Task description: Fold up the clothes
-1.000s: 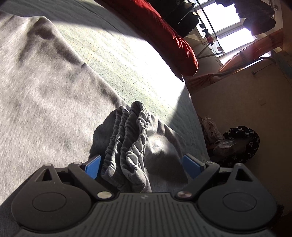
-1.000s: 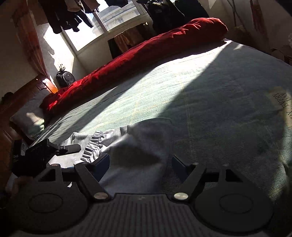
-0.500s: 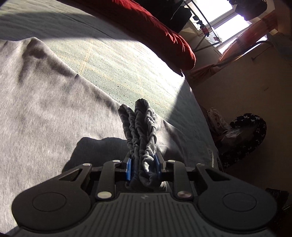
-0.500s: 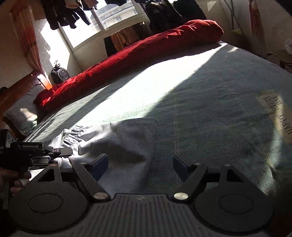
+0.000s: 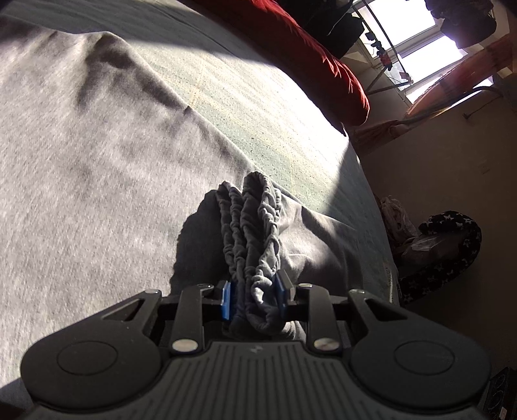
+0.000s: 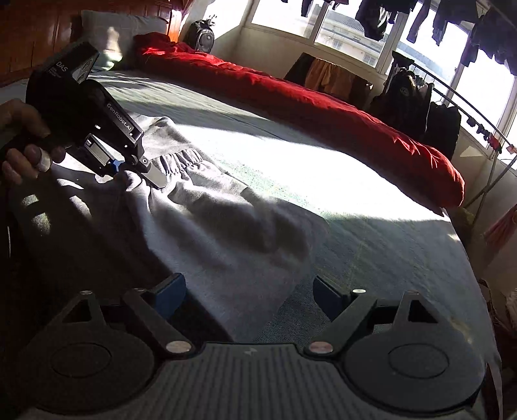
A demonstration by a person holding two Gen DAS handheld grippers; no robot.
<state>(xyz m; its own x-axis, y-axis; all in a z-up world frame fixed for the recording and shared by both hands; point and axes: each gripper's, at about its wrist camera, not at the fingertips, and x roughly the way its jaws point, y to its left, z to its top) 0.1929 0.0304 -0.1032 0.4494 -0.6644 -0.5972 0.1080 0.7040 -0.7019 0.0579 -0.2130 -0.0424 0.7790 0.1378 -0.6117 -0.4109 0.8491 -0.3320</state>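
Grey trousers (image 6: pixel 226 232) lie on bed (image 6: pixel 371 245), waistband toward left hand-held gripper (image 5: pixel 253 299), which clamps it; right hand-held gripper (image 6: pixel 248 294) opening, pads clear of cloth.

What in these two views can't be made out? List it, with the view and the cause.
- Left wrist view: the end of the grey gathered elastic waistband between the left gripper pads, hidden by the gripper body.
- Right wrist view: the near hem of the grey fleece garment, hidden behind the right gripper, whose jaws are opening.
- Right wrist view: the dark clothes hanging at the window, backlit and cut by the top edge.
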